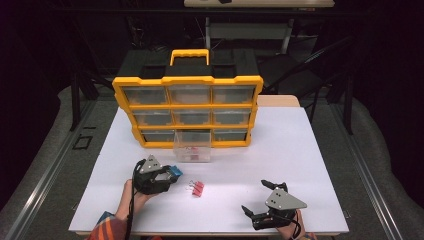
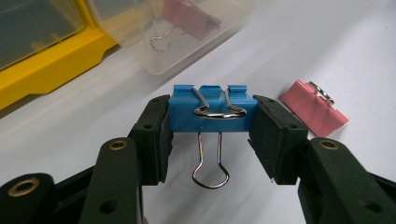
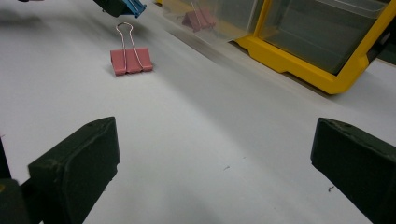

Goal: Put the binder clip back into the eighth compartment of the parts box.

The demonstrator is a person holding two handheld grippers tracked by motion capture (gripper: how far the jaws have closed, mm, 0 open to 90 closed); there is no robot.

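Observation:
My left gripper [image 1: 170, 175] is shut on a blue binder clip [image 2: 212, 109], held just above the white table [image 1: 280, 150]; its wire handles [image 2: 210, 165] hang toward the camera. The same blue binder clip [image 1: 176, 171] shows at the left gripper's tip in the high view. A pink binder clip [image 1: 197, 188] lies flat on the table to the right of it, and that pink binder clip [image 3: 130, 59] lies far ahead of my right gripper [image 3: 212, 163]. My right gripper [image 1: 256, 199] stands wide open near the front edge, nothing between its jaws.
A yellow drawer organizer [image 1: 189, 107] stands at the back of the table. One clear drawer [image 1: 192, 147] is pulled out in front of it, with pink clips [image 2: 189, 16] inside. The table's front edge runs close to both hands.

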